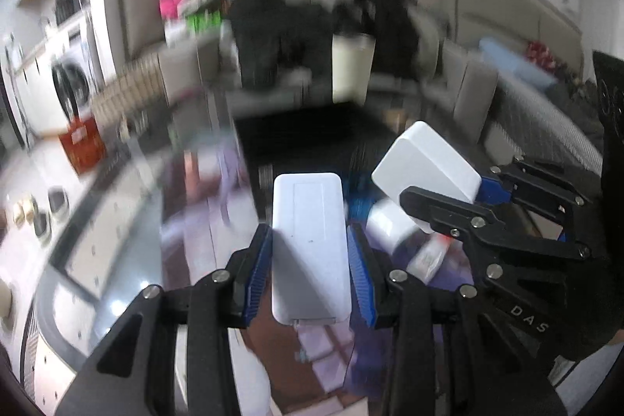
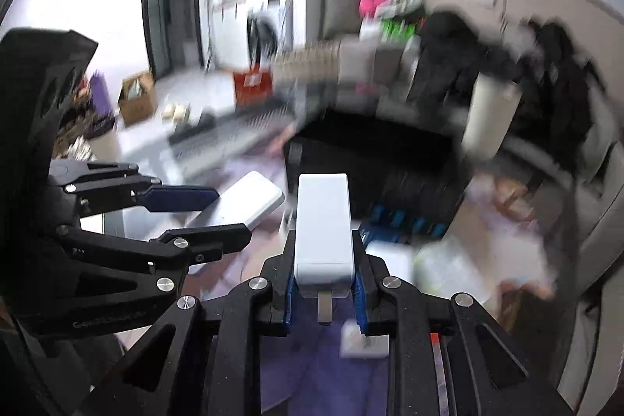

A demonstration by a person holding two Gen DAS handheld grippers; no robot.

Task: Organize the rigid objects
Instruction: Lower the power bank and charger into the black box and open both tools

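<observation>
My left gripper point(image 1: 310, 244) is shut on a flat white power bank point(image 1: 310, 248), held in the air with its long side pointing forward. My right gripper point(image 2: 323, 283) is shut on a white plug adapter point(image 2: 323, 224) with a metal prong at its near end. Each gripper shows in the other's view: the right one point(image 1: 464, 197) holds its white adapter point(image 1: 425, 160) to the right, the left one point(image 2: 210, 213) holds the power bank point(image 2: 245, 201) to the left. A black storage box point(image 2: 374, 150) lies ahead of both, also in the left wrist view point(image 1: 312, 139).
The background is motion-blurred. A purple cloth point(image 2: 319, 361) with small white items point(image 2: 364, 340) lies below. A tall white cylinder point(image 1: 351, 68) and dark bags point(image 1: 273, 33) stand behind the box. A red crate point(image 1: 82, 144) and a washing machine point(image 1: 70, 84) are at the left.
</observation>
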